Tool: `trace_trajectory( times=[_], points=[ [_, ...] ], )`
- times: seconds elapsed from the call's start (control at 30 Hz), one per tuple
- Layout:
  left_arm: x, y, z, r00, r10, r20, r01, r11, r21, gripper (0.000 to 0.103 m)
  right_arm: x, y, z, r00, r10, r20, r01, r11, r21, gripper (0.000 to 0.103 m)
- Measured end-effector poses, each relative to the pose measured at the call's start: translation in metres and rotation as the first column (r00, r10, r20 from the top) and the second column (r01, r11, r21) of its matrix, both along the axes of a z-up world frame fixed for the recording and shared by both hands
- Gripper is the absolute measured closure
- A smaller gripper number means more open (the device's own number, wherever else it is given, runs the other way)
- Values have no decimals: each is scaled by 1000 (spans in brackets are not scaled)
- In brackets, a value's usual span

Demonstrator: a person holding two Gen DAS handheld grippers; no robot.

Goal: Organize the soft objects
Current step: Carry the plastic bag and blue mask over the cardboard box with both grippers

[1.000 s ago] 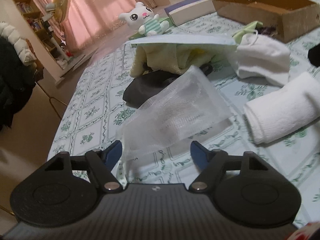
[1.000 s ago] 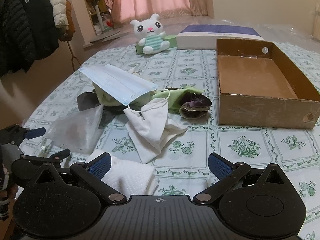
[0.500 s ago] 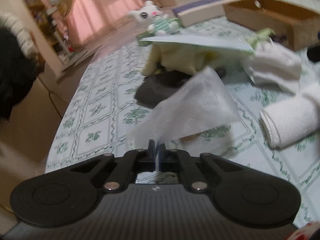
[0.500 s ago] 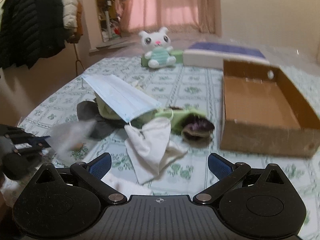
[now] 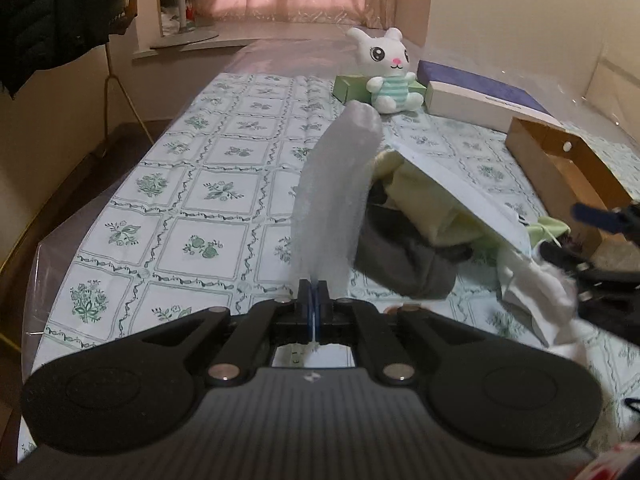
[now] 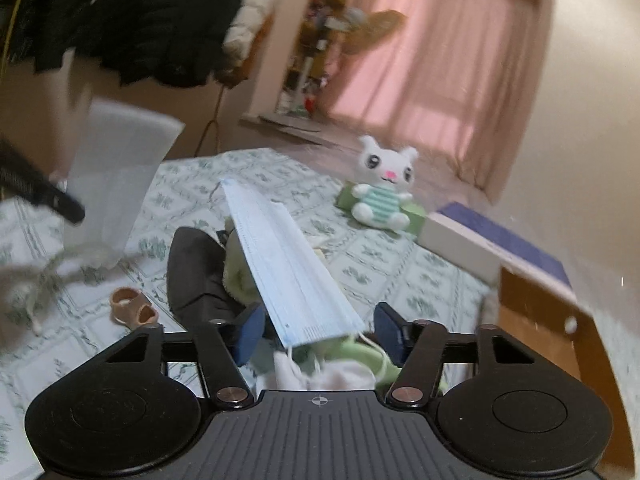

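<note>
My left gripper point(image 5: 314, 300) is shut on a sheer white mesh pouch point(image 5: 336, 196) and holds it upright above the table; the pouch also shows at the left of the right wrist view point(image 6: 116, 184). My right gripper point(image 6: 316, 330) is open, its fingers on either side of the near end of a light blue face mask point(image 6: 288, 264). The mask lies over a pile of soft things: a pale yellow-green cloth point(image 5: 424, 208), a dark grey cloth point(image 5: 404, 256) and a white cloth point(image 5: 540, 288). The right gripper shows at the right edge of the left wrist view point(image 5: 600, 240).
An open cardboard box point(image 5: 560, 164) stands at the right. A white plush bunny point(image 6: 382, 188), a green box point(image 5: 352, 86) and a white-and-purple box point(image 5: 480, 98) stand at the far end. A small tan item point(image 6: 132, 308) lies on the patterned tablecloth point(image 5: 208, 188). Coats hang at the left.
My left gripper shut on the mesh pouch and lifted it off the table. My right gripper moved forward and down over the pile, so its fingers now flank the mask's end.
</note>
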State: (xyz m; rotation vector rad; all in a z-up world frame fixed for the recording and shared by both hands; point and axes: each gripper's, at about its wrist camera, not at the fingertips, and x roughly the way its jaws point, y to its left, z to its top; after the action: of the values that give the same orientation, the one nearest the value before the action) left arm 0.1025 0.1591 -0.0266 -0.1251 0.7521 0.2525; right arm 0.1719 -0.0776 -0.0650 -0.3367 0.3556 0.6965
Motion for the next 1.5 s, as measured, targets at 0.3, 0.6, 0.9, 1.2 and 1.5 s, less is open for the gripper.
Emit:
trace_trajectory(
  times=[0.3, 0.6, 0.9, 1.2, 1.5],
  points=[
    [13, -2, -3, 1000, -6, -9, 6, 999, -35, 100, 26, 57, -38, 994, 82, 78, -64, 976, -210, 99],
    [25, -3, -16, 998, -11, -62, 9, 999, -41, 96, 38, 36, -18, 995, 58, 83, -50, 994, -97, 103],
    [31, 8, -34, 994, 2, -107, -10, 997, -73, 103, 36, 6, 17, 1000, 20, -22, -19, 998, 57, 103],
    [28, -1, 7, 1000, -26, -17, 24, 997, -74, 103, 38, -32, 46, 992, -24, -123, 48, 980, 194, 103],
    [58, -52, 58, 987, -147, 69, 152, 986, -72, 103, 43, -90, 87, 982, -85, -168, 135, 939, 316, 103]
  ],
)
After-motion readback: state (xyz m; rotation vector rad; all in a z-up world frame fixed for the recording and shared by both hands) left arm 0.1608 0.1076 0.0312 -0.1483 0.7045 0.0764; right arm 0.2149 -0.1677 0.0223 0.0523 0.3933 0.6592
